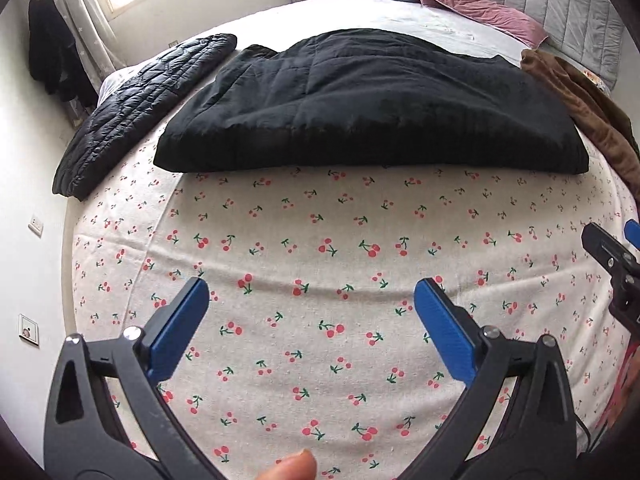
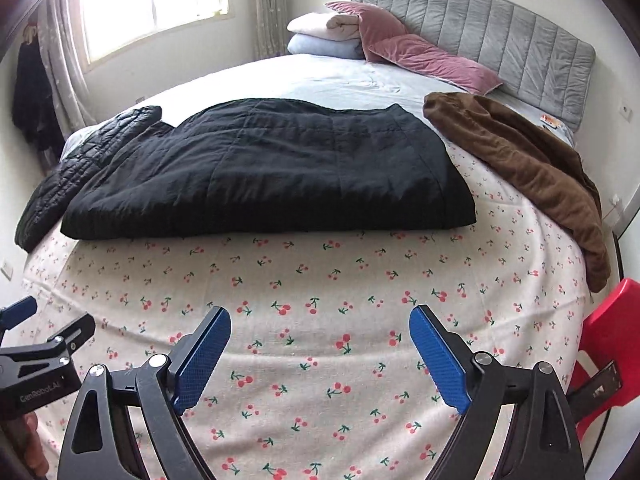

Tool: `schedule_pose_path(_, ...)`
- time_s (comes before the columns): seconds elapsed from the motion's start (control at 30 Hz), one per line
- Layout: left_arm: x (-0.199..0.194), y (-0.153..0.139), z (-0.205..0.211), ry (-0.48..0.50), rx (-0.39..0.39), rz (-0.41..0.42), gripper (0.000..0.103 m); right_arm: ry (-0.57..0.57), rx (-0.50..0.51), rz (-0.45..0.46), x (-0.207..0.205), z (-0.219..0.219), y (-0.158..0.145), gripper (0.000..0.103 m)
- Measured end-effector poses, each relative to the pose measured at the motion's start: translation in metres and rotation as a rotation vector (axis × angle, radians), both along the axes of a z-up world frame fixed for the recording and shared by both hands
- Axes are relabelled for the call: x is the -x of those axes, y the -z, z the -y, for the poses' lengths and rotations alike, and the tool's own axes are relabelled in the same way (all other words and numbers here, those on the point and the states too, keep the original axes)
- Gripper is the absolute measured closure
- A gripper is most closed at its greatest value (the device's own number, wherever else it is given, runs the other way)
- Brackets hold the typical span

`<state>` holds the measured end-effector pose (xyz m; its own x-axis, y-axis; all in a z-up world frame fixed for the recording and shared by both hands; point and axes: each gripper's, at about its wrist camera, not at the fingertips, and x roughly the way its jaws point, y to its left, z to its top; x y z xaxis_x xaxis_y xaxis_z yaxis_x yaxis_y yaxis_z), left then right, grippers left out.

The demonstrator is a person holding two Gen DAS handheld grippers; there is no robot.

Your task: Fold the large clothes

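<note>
Folded black coat [image 1: 360,108] on a cherry-print bed sheet [image 1: 320,240], both grippers empty in front of it.
The coat lies crosswise, its long axis running left to right, beyond the tongs. The left gripper [image 1: 312,320] and right gripper [image 2: 320,344] both stand released, jaws wide, holding nothing, about equally near the coat's front edge.

Left gripper [image 1: 311,294] held pointing downward, jaws spread wide, nothing between blue pads [image 1: 181,322]. Right gripper [image 2: 320,326] alongside, likewise angled down, jaws wide apart and empty. Fingertip [image 1: 290,468] visible at bottom edge.
</note>
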<state>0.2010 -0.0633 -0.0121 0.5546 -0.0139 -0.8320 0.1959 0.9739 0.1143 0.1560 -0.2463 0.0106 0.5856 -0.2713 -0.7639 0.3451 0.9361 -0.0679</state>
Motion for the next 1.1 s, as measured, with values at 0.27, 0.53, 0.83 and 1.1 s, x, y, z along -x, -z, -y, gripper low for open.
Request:
schedule_pose_path(0.27, 0.004, 0.008, 0.0, -0.001, 0.018, -0.029, 0.001, -0.006, -0.016, -0.034, -0.002, -0.002, 0.013, 0.011)
schedule_pose_path(0.53, 0.006, 0.005, -0.002, -0.002, 0.027, -0.023, 0.001, -0.025, 0.006, -0.039, -0.001, -0.013, 0.014, 0.011)
schedule_pose_path(0.83, 0.009, 0.004, 0.001, 0.009, 0.017, -0.016, 0.001, -0.04, 0.017, -0.041, -0.001, -0.018, 0.015, 0.011)
schedule_pose_path(1.1, 0.011, 0.004, 0.003, 0.012, 0.015, -0.011, 0.001, -0.05, 0.022, -0.039, -0.001, -0.019, 0.015, 0.011)
